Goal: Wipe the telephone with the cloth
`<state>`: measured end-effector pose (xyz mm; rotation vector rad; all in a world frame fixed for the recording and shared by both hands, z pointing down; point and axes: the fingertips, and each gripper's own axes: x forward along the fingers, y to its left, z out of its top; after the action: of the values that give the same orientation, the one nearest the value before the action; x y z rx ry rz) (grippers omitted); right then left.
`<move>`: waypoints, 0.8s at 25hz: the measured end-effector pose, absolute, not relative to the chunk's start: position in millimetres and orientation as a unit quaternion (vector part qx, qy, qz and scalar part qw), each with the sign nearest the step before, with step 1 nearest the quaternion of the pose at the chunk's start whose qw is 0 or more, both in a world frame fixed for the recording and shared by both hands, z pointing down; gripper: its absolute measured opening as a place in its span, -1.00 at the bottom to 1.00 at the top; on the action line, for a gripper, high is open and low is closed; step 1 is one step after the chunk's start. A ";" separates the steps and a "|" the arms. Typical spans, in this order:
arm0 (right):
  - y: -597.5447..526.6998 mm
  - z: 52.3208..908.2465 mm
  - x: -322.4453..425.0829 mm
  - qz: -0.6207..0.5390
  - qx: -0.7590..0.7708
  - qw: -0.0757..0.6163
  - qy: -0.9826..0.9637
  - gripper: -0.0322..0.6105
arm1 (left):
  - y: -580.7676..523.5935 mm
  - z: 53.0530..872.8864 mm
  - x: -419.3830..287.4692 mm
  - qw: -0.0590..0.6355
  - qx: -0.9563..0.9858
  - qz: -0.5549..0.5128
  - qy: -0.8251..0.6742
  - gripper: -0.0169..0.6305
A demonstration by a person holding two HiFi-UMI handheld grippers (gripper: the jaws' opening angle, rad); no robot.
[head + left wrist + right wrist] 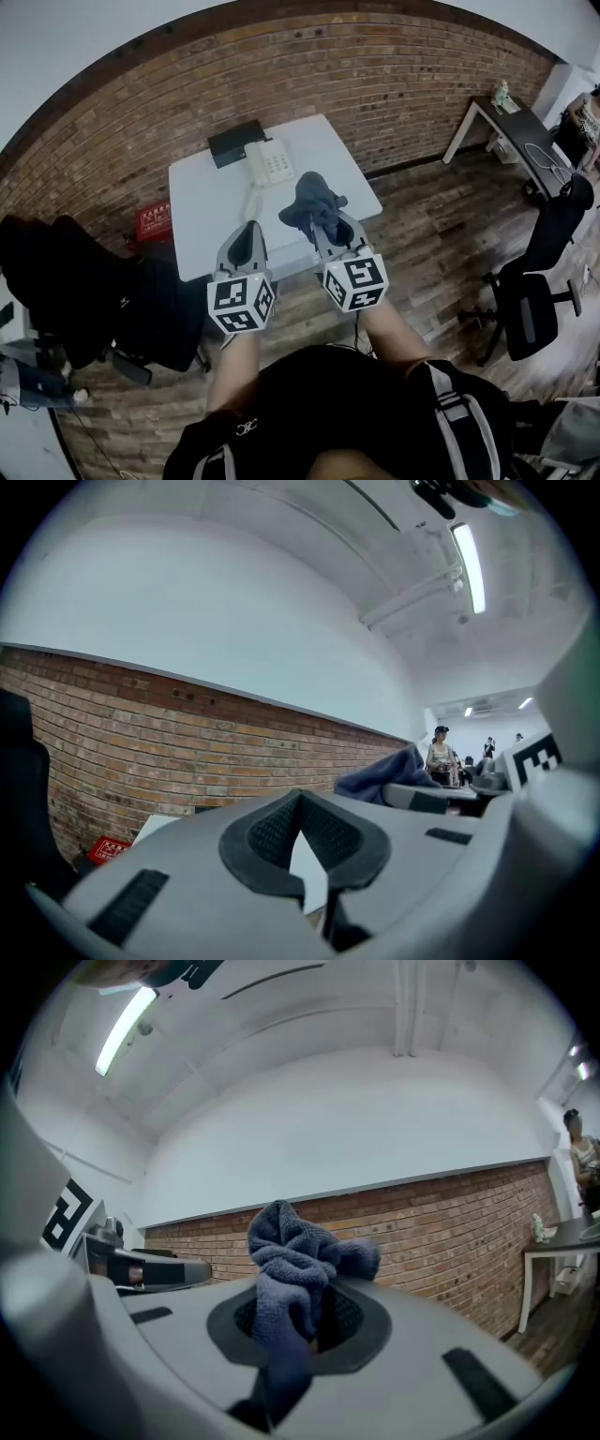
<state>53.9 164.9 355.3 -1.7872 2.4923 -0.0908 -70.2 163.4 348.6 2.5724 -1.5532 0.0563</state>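
One step is judged done: the cloth [295, 1269] is pinched between the closed jaws of the right gripper [322, 223] and bunches up above them. Wiping is judged not yet begun, since the telephone [270, 161] lies on the white table [202, 216], beyond the cloth and apart from it. Both grippers are held side by side on the near side of the telephone and pointed toward it. The left gripper [305, 841] is kept with its jaws together on nothing.
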 end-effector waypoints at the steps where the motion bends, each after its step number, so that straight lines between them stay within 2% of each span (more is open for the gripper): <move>1: 163.5 355.4 56.1 -0.030 -0.581 0.038 0.812 -0.80 | 162.2 349.1 -68.1 0.068 0.853 0.020 -0.517 -0.95; 20: 134.7 362.7 93.7 -0.033 -0.555 0.039 0.830 -0.80 | 141.9 365.6 -24.2 0.074 0.842 0.030 -0.533 -0.95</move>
<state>93.7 134.7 362.7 -1.7011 2.5452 -0.1023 -24.2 141.9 365.6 2.5280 -1.6012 0.0897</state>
